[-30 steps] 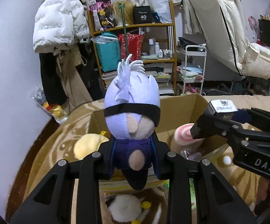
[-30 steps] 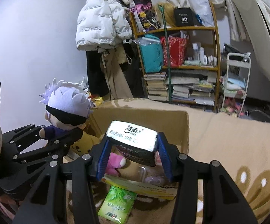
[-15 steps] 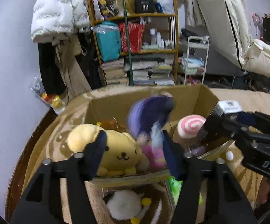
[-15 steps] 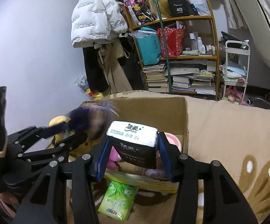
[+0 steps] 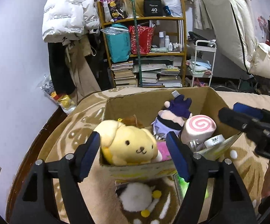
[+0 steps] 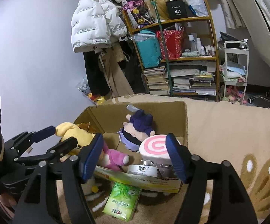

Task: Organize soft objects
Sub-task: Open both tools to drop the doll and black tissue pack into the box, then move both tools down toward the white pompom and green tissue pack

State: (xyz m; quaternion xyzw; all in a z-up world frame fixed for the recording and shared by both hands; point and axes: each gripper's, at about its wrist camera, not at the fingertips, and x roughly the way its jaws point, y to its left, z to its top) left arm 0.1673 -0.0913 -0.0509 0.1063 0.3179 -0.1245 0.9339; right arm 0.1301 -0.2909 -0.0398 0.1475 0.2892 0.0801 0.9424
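Brown cardboard box on the tan patterned blanket holds the plushes, green rectangular tissue pack lies outside just beside its near wall, long axis pointing boxward, directly below the released right gripper, nearer than the equally released left gripper.

You can read "40" on the black box on the top shelf of the bookcase, with a small line beneath it too fine to make out. The white puffer jacket carries repeated lines of small print, illegible here. The white tissue pack in the carton and the green tissue pack bear Chinese characters you cannot reliably read.
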